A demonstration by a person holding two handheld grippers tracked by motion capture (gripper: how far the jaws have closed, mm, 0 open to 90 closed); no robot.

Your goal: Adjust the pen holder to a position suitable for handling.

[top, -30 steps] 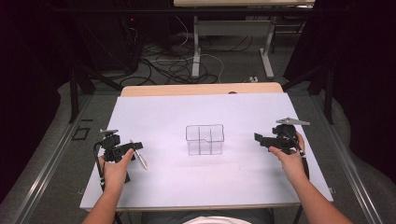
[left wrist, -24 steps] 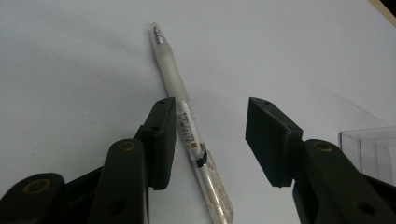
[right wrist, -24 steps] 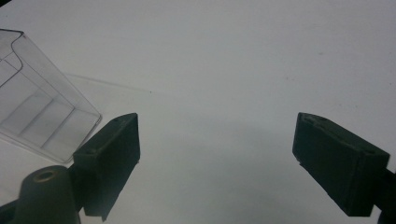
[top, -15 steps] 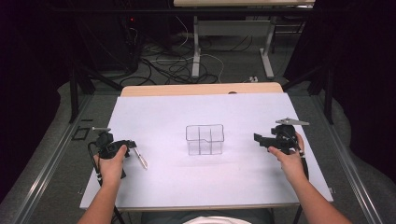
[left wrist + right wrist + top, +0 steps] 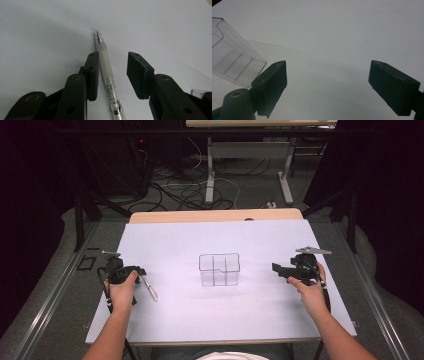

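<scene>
My left tongs (image 5: 112, 75) sit near the surface's (image 5: 210, 320) left edge, jaws apart, straddling a pen (image 5: 106, 72) that lies flat between them, touching one jaw. My right tongs (image 5: 328, 85) hover near the right edge, jaws wide apart on nothing. A clear divided box (image 5: 219, 269) stands at the surface's centre, well apart from both.

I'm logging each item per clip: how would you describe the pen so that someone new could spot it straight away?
Start from the white table and find the clear divided container at its centre. Go to the person's left, to the left gripper: the pen lies flat on the table between its open jaws. It is the one slim thing there, with a see-through barrel, a frosted white grip and a printed label.
</scene>
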